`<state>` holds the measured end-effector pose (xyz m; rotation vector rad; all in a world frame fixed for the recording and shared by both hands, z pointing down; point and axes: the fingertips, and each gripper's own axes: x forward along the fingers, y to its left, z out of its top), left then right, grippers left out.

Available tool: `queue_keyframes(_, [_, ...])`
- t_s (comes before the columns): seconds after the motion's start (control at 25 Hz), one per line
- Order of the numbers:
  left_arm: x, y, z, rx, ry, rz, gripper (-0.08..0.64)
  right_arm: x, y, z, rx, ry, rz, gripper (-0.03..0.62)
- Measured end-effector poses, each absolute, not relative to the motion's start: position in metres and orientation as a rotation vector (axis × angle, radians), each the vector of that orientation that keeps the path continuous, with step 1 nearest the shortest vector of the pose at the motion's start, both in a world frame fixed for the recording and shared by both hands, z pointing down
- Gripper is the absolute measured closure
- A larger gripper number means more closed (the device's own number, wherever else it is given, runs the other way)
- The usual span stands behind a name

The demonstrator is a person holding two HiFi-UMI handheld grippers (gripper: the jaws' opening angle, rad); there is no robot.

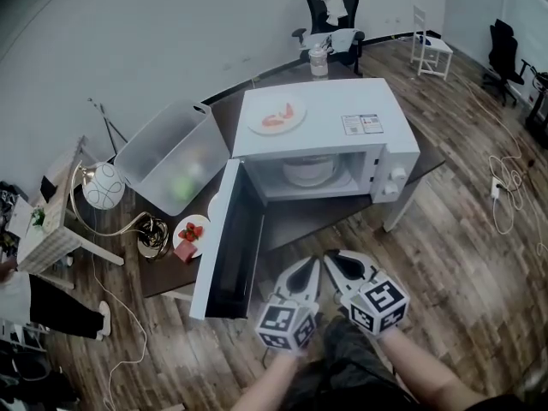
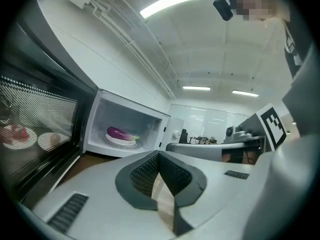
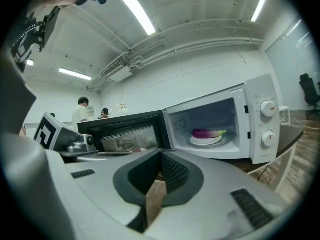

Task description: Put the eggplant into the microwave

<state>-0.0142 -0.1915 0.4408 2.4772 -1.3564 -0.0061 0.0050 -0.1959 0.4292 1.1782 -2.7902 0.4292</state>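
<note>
- We are holding the left gripper (image 1: 306, 268) and the right gripper (image 1: 339, 265) side by side, low and close to our body. Both are well apart from the microwave (image 1: 377, 101) on its table (image 1: 325, 215).
- Both grippers are carrying nothing. In each gripper view the jaws are pressing together, pad against pad, with no object between them.
- The eggplant (image 3: 207, 133) is lying on a white plate (image 3: 206, 141) inside the microwave's cavity, as both gripper views are showing.
- So we are judging the placing itself as done. The door (image 1: 224, 245) is hanging wide open to the left, and shutting it looks like the only step that might be left, if the task is asking for that at all.
- We are finding little writing. A label (image 1: 362, 124) on the microwave's top is carrying print too small to read.
- The upper dial (image 3: 268, 109) and the one below it are showing no marks we can make out.
- The cubes (image 1: 287, 325) on the grippers are bearing only black-and-white square patterns.
- We are seeing no brand name anywhere on the microwave.
</note>
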Motion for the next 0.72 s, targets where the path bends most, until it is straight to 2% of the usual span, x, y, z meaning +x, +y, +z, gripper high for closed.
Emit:
queue_keyframes(0.36, [-0.029, -0.129, 0.423, 2.426, -1.461, -0.091, 0.557, 0.007, -0.125, 0.407, 1.2, -2.796, 0.259, 0.595])
queue_keyframes(0.72, [-0.006, -0.068, 0.42, 2.419, -1.45, -0.094, 0.557, 0.022, -0.062, 0.401, 1.179, -2.81, 0.241, 0.595])
